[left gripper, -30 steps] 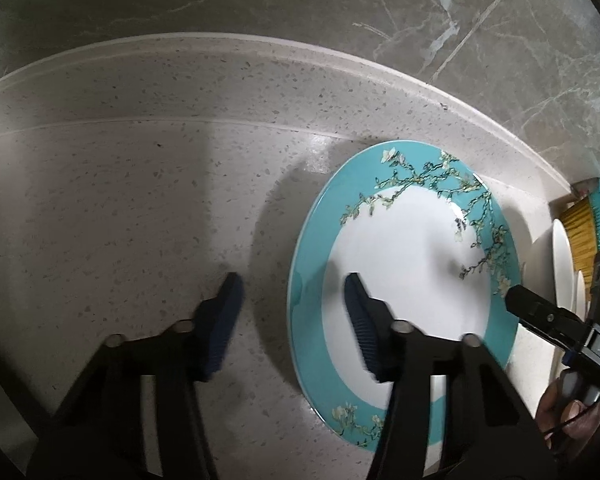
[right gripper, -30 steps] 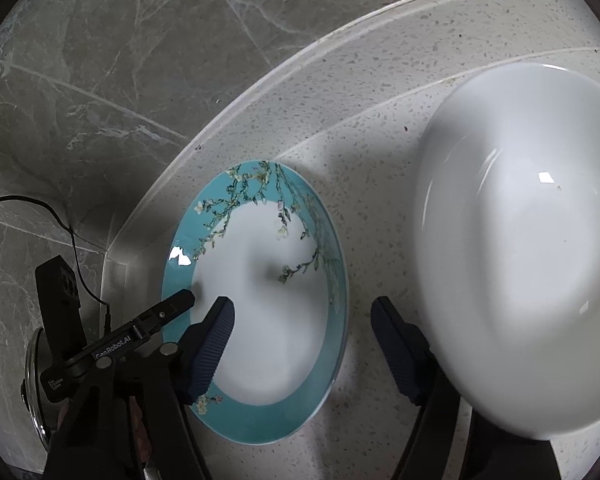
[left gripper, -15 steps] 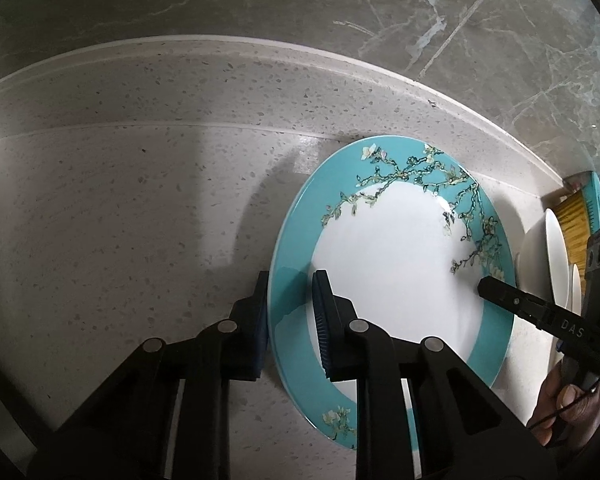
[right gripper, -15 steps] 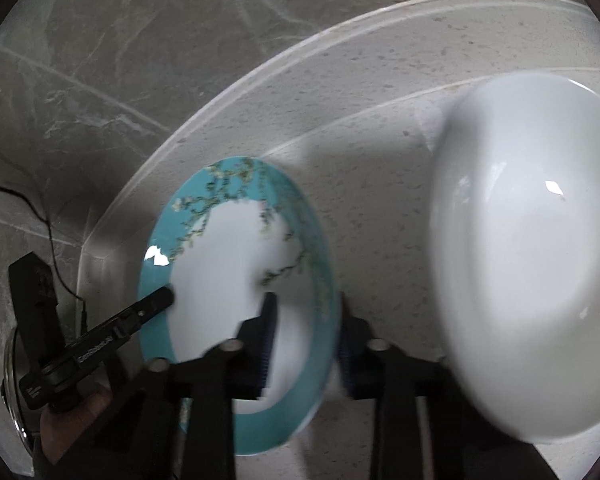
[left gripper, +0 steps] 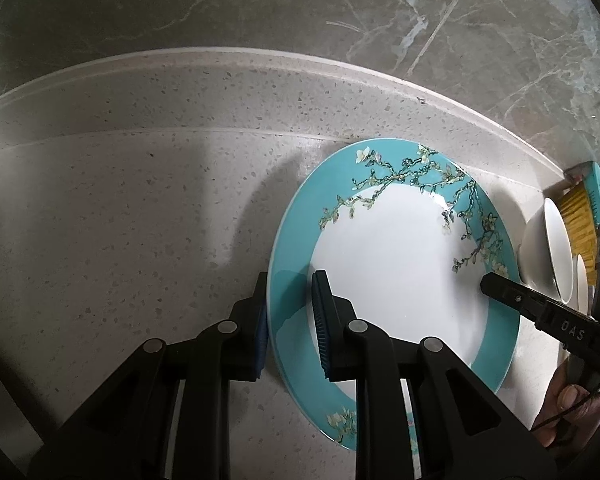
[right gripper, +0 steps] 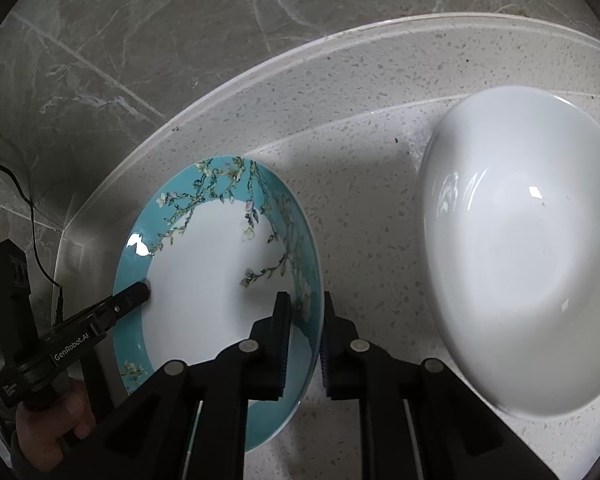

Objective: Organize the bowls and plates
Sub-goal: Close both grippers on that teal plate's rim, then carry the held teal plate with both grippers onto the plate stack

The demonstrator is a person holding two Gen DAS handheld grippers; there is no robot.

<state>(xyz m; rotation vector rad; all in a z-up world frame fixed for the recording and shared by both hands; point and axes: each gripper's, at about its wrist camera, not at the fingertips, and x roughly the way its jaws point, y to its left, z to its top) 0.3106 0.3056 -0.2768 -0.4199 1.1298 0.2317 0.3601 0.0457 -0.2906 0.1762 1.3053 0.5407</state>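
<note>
Turquoise-rimmed and white in the middle, with flowering branches painted along its border, the plate (left gripper: 396, 276) is lying on the speckled stone worktop (left gripper: 140, 208) close to the raised back edge, and you are gripping it from both sides at once. Your left gripper (left gripper: 290, 320) is clamping the plate's left rim, one blue-padded finger sitting over the turquoise band and the other tucked under the outer edge. Your right gripper (right gripper: 304, 340) is doing the same on the opposite rim, its fingers (right gripper: 282, 344) pinching the painted border between them, so both pairs are closed on the plate. Whether the plate is resting flat or tilting slightly off the stone, you cannot tell from these views.

Just to the right of the plate, a large white bowl (right gripper: 524, 264) is sitting on the worktop, apart from the plate and untouched. In the left wrist view, more white dishes (left gripper: 556, 248) are standing at the far right edge beside something yellow and bristly (left gripper: 578, 216), too squeezed by the lens to name. Grey marbled tiles (left gripper: 300, 4) are running along the wall behind the worktop. A dark cable (right gripper: 32, 220) is trailing down at the left side, seen from the right wrist, near a glimpse of your hand (right gripper: 52, 428) around the left tool's handle.
</note>
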